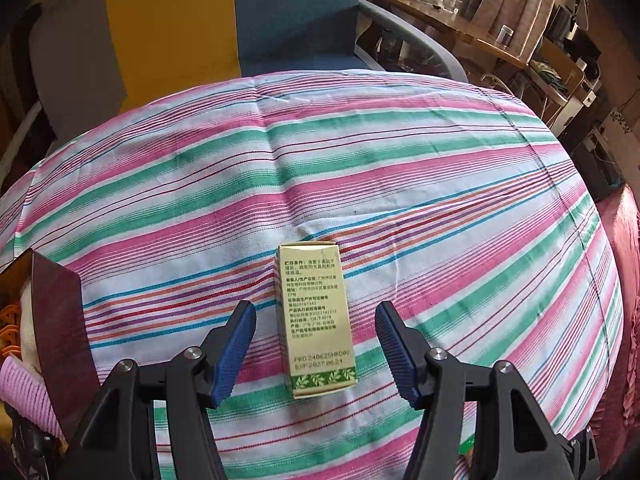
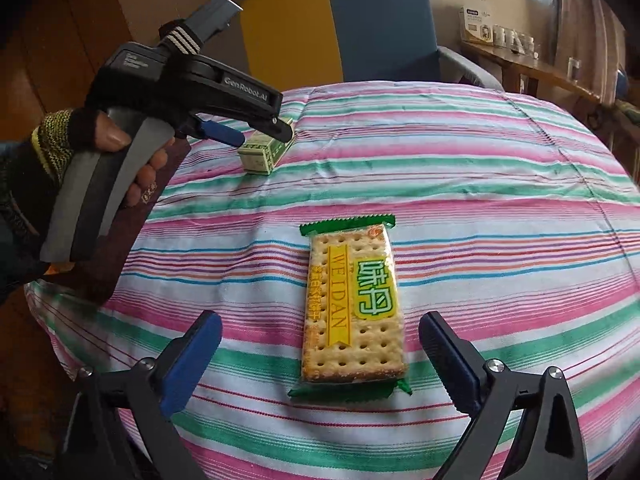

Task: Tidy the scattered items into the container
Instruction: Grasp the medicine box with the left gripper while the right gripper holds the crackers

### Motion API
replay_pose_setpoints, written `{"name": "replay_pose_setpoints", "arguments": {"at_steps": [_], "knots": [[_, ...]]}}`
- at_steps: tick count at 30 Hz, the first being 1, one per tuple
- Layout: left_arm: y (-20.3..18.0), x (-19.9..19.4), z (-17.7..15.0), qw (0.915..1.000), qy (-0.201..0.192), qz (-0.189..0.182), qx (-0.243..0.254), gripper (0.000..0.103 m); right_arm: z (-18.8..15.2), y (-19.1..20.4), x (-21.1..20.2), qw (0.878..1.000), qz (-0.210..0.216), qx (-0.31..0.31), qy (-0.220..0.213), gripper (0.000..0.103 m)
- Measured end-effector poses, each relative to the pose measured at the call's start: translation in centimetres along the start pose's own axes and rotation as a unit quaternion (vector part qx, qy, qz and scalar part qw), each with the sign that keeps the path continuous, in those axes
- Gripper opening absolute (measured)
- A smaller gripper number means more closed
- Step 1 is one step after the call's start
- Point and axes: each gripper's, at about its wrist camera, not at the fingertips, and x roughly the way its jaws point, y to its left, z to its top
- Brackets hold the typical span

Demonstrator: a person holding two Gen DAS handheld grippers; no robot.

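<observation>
Cracker packet [image 2: 352, 308] "WEIDAN"; claw [image 2: 260, 130] perhaps "GenRobot.AI".

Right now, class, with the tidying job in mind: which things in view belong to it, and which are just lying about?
Belong to the job:
- small green-and-cream box, between the open left tongs
- cracker packet, before the open right tongs
- dark container at the table's left edge

Just lying about:
- blue and yellow chair
- shelf jars
- striped tablecloth

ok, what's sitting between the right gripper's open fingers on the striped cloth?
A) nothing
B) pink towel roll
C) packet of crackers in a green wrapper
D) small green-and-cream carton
C: the right wrist view shows the packet of crackers lying flat on the striped cloth between the open right gripper; the small carton lies farther off, under the left gripper.
</observation>
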Motion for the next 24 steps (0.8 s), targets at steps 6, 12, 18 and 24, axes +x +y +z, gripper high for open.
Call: {"name": "replay_pose_setpoints", "arguments": {"at_steps": [6, 12, 18, 24], "knots": [[0.2, 1.0, -0.4, 0.9999, -0.007, 0.003, -0.01, 0.068, 0.5, -0.5, 1.3, 1.0, -0.018, -0.009, 0.004, 0.096], [0.3, 1.2, -0.6, 0.9993, -0.014, -0.031, -0.015, 0.087, 0.5, -0.4, 1.9, 0.999, -0.031, -0.023, -0.003, 0.095], [1.3, 1.1, 0.3, 0.9968, 0.007, -0.065, -0.045, 0.089, 0.5, -0.3, 2.2, 0.999, -0.034, -0.031, -0.002, 0.096], [1.4, 0.6, -0.4, 0.9979, -0.013, -0.048, -0.04, 0.071, 0.7, -0.3, 2.4, 0.999, -0.029, -0.035, 0.003, 0.099]]}}
